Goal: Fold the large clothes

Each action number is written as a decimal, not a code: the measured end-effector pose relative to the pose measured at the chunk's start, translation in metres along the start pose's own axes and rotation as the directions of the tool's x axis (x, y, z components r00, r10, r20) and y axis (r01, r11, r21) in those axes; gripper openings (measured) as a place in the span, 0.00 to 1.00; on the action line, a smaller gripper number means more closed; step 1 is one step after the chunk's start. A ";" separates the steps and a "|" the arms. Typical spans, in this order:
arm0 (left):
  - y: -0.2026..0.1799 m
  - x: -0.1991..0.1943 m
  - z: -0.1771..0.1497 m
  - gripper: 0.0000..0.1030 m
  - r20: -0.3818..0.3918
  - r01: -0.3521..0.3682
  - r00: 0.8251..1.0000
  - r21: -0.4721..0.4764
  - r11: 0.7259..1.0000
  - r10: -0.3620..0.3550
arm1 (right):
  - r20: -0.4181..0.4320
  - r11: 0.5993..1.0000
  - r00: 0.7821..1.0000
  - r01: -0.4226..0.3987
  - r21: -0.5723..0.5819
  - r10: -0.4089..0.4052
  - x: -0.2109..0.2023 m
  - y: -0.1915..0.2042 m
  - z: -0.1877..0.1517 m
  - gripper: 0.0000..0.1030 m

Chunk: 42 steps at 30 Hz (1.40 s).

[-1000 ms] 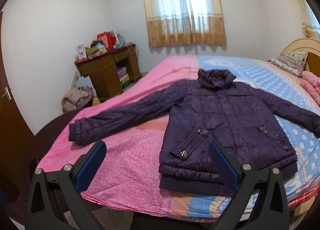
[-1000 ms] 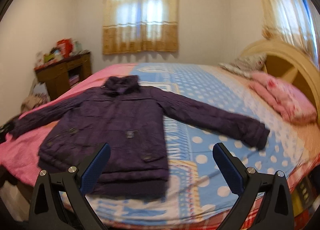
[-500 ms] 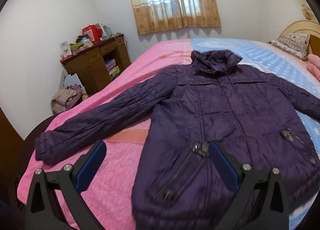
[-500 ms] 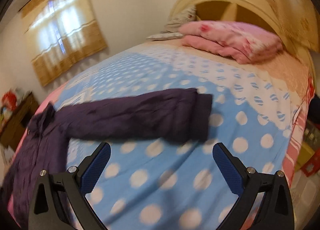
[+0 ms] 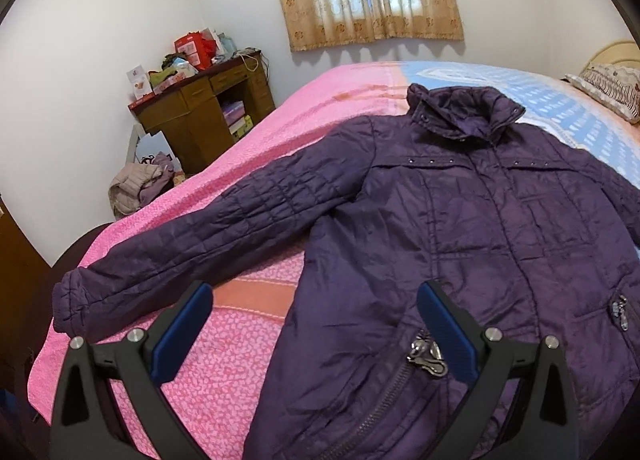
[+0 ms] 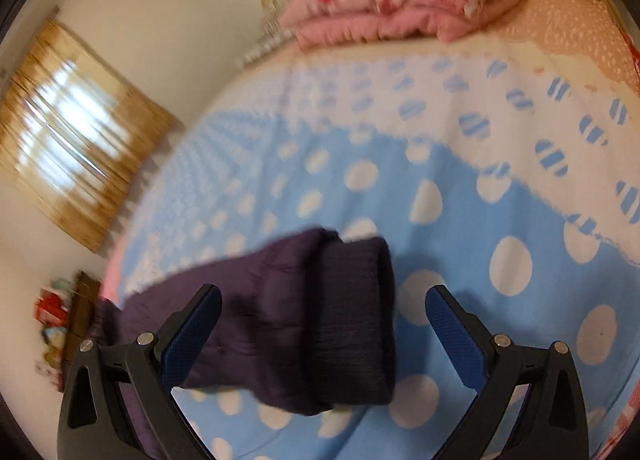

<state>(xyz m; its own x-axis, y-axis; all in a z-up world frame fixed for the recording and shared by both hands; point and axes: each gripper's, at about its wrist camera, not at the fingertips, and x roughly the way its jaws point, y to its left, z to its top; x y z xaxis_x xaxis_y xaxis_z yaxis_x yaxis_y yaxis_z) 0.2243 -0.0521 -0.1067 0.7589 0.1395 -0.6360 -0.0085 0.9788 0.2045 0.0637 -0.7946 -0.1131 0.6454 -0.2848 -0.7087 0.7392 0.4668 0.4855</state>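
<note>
My right tongs (image 6: 322, 334) straddle the jacket's (image 5: 460, 244) sleeve cuff (image 6: 352, 324), apart, ready to pinch; my left tongs (image 5: 312, 330), apart too, hover above the hem side.

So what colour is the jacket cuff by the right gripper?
The cuff is dark navy, against the purple sleeve; right wrist view.

You've brought your right gripper (image 6: 322, 332) down close over the dark ribbed cuff (image 6: 352, 324) of the purple quilted jacket (image 5: 460, 244); your left gripper (image 5: 314, 330) has edged nearer its side.
</note>
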 end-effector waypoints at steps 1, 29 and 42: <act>0.000 0.002 0.001 1.00 0.000 -0.001 1.000 -0.002 1.000 0.001 | -0.027 0.998 0.998 0.051 -0.045 -0.053 0.008 0.005 -0.003 0.98; 0.032 0.004 0.016 1.00 0.028 -0.003 1.000 -0.059 0.998 0.005 | 0.187 0.875 0.982 0.124 -0.468 -0.039 -0.051 0.127 0.017 0.34; 0.047 0.008 0.009 1.00 0.016 0.027 1.000 -0.085 0.996 -0.026 | 0.305 0.540 0.930 0.154 -0.828 0.204 -0.123 0.359 -0.046 0.33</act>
<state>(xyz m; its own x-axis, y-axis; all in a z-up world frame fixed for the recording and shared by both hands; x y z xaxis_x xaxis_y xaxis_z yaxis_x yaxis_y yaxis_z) 0.2360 -0.0060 -0.0952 0.7695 0.1115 -0.6289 -0.0433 0.9915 0.1228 0.2407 -0.5531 0.1249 0.8098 -0.4254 -0.4040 0.3385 0.9012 -0.2706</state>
